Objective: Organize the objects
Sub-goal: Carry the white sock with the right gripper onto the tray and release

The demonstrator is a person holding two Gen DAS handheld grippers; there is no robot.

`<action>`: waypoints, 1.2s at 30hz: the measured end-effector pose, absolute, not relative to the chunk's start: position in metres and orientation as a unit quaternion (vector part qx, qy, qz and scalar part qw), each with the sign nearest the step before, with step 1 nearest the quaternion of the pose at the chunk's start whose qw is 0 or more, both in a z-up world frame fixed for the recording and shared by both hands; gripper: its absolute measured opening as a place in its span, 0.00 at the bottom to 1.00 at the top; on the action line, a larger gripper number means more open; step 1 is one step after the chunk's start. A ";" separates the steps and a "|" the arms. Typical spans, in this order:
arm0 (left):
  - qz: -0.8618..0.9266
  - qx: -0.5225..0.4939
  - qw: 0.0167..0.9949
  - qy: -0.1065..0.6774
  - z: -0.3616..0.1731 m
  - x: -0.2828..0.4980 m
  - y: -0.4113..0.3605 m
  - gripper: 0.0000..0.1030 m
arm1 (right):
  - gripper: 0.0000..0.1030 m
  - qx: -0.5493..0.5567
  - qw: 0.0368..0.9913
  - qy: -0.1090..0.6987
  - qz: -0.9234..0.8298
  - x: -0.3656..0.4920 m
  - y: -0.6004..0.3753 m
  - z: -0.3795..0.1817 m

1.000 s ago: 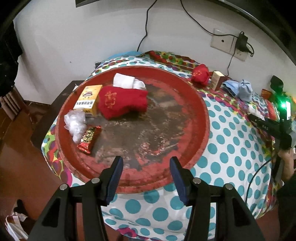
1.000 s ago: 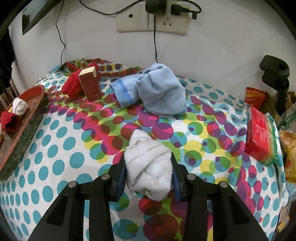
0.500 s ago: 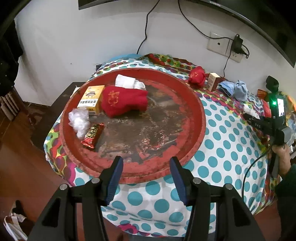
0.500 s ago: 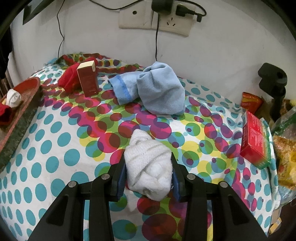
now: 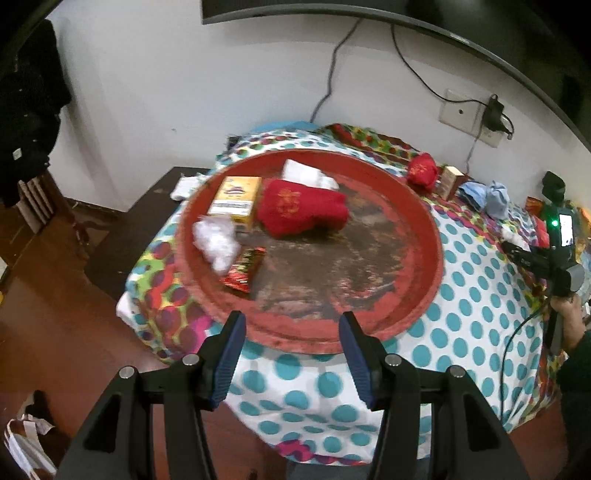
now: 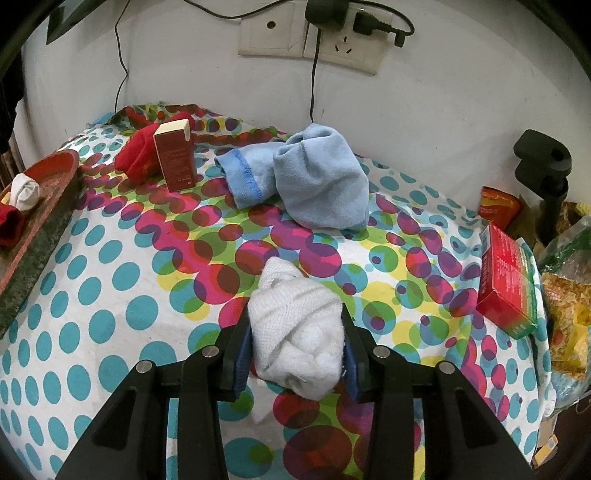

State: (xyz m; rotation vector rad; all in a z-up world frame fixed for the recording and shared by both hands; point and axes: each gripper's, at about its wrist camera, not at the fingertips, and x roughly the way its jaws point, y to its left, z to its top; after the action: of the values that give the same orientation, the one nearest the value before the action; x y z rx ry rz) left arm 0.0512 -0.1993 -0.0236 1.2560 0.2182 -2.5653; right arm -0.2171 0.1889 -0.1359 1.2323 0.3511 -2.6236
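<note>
My right gripper [image 6: 293, 332] is shut on a rolled white sock [image 6: 295, 332] and holds it just above the polka-dot cloth. A light blue towel [image 6: 306, 181], a brown carton [image 6: 175, 155] and a red sock [image 6: 138, 153] lie beyond it. My left gripper [image 5: 291, 336] is open and empty, hovering before the near rim of the round red tray [image 5: 421, 236]. The tray holds a large red sock [image 5: 303, 210], a white sock [image 5: 306, 173], a yellow box [image 5: 236, 197], a white plastic wad [image 5: 216, 242] and a red snack packet [image 5: 245, 269].
A red box [image 6: 508, 280] and snack bags [image 6: 569, 302] sit at the table's right edge. A black clamp stand [image 6: 543, 162] rises at the back right. A dark side table [image 5: 147, 218] stands left of the tray. Wall sockets with cables [image 6: 314, 33] are behind.
My left gripper has pulled back and up from the tray, so more table and floor show. My right gripper has lifted slightly with the white sock still held.
</note>
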 end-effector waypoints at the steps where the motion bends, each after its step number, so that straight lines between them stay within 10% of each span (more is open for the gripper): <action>1: -0.888 0.432 0.141 0.075 -0.023 0.054 -0.204 0.52 | 0.37 0.419 0.109 0.121 -0.893 -0.218 0.193 -0.136; 16: -0.885 0.412 0.187 0.112 -0.034 0.086 -0.265 0.52 | 0.37 0.438 0.126 0.020 -0.890 -0.206 0.214 -0.113; 36: -0.872 0.420 0.215 0.134 -0.047 0.104 -0.299 0.52 | 0.37 0.408 0.373 0.121 -0.824 -0.103 -0.111 -0.072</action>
State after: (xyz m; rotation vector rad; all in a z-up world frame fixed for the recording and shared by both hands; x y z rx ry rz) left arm 0.1036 -0.2991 -0.0470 1.1635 0.3713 -2.4177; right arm -0.1026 -0.1109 -0.0725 1.0460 0.3100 -2.1109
